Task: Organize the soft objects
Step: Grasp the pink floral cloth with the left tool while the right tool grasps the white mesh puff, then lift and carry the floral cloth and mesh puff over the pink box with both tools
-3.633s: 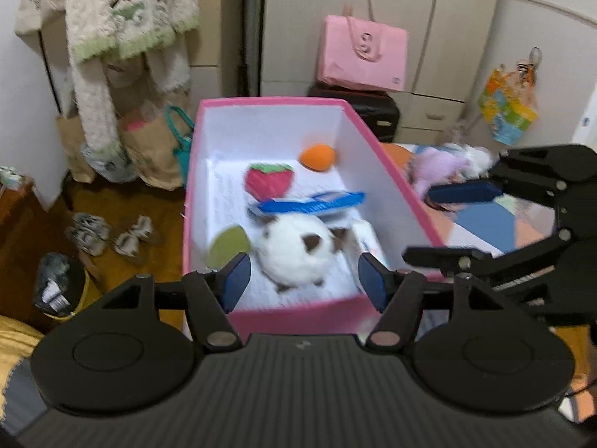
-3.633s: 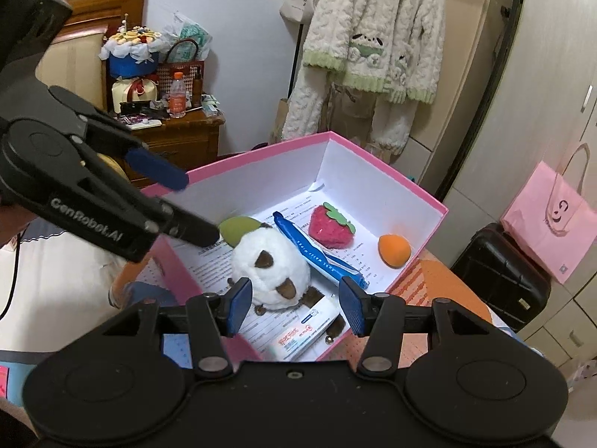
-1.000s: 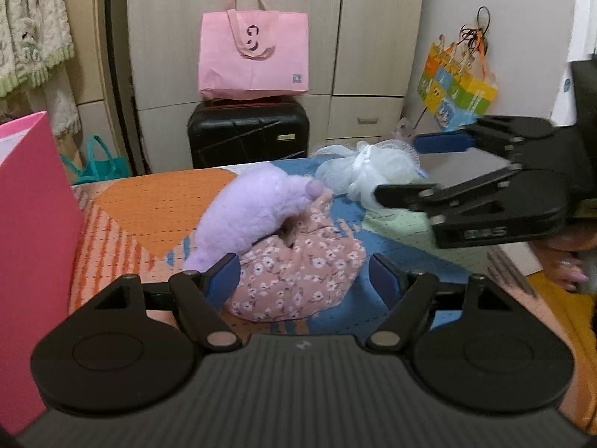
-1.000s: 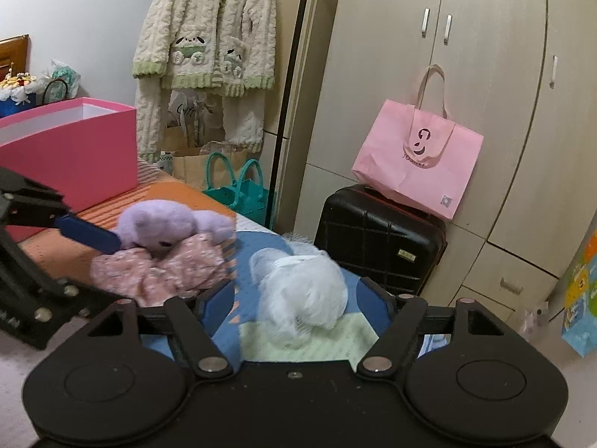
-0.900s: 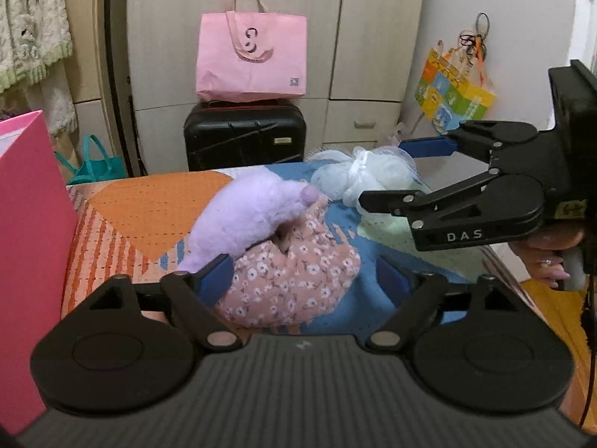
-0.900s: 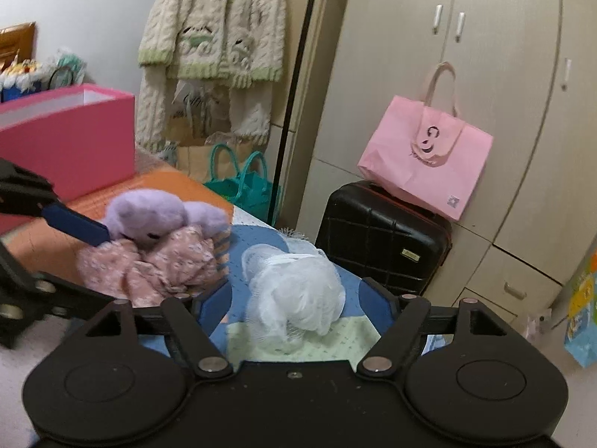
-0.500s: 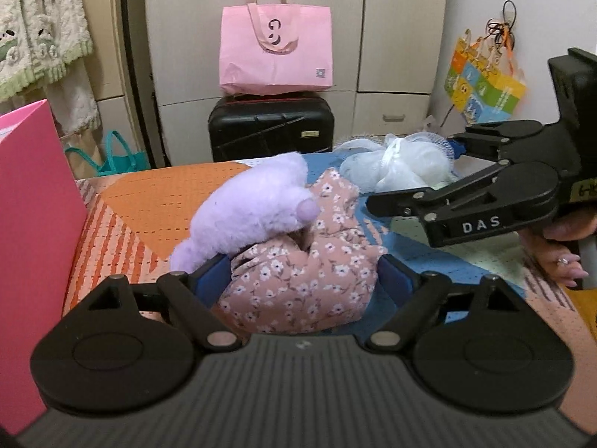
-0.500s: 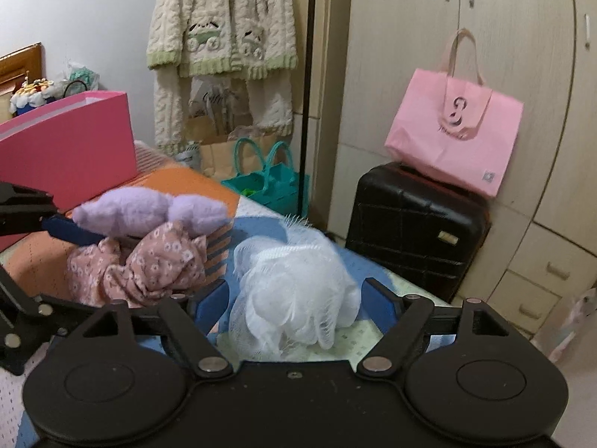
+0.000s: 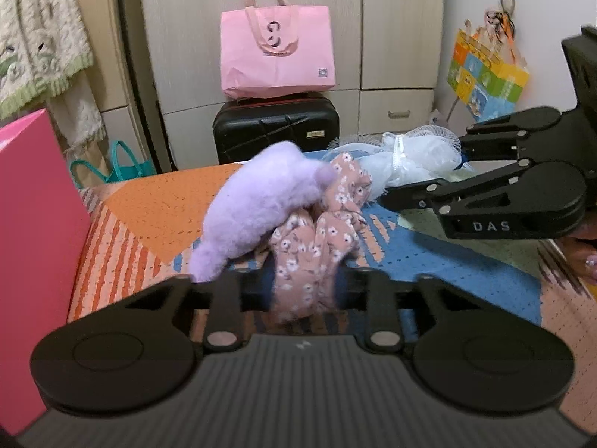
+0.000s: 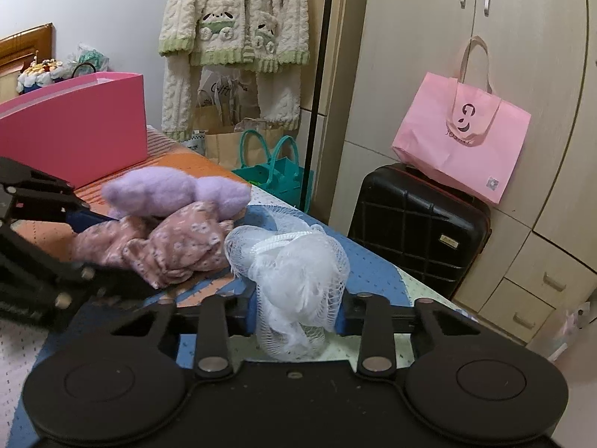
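Note:
A pink floral cloth (image 9: 313, 246) lies bunched on the patterned bed cover (image 9: 156, 205), and a purple plush (image 9: 257, 201) rests on top of it. My left gripper (image 9: 302, 283) is closing, and its pads squeeze the near end of the cloth. To its right lies a white mesh bath puff (image 10: 294, 265). My right gripper (image 10: 298, 313) is closing too, with its pads pinching the puff. From the left wrist view the right gripper (image 9: 429, 166) reaches in from the right around the puff (image 9: 410, 153).
A tall pink box (image 9: 33, 242) stands at the left on the bed. Beyond the bed's far edge stands a black suitcase (image 9: 276, 127) with a pink tote bag (image 9: 276, 52) on it, in front of wardrobe doors. A person's hand (image 9: 585, 254) holds the right gripper.
Both grippers left the pink box and came to the bed's far end. Their wide jaws have come together, the left on the floral cloth, the right on the mesh puff.

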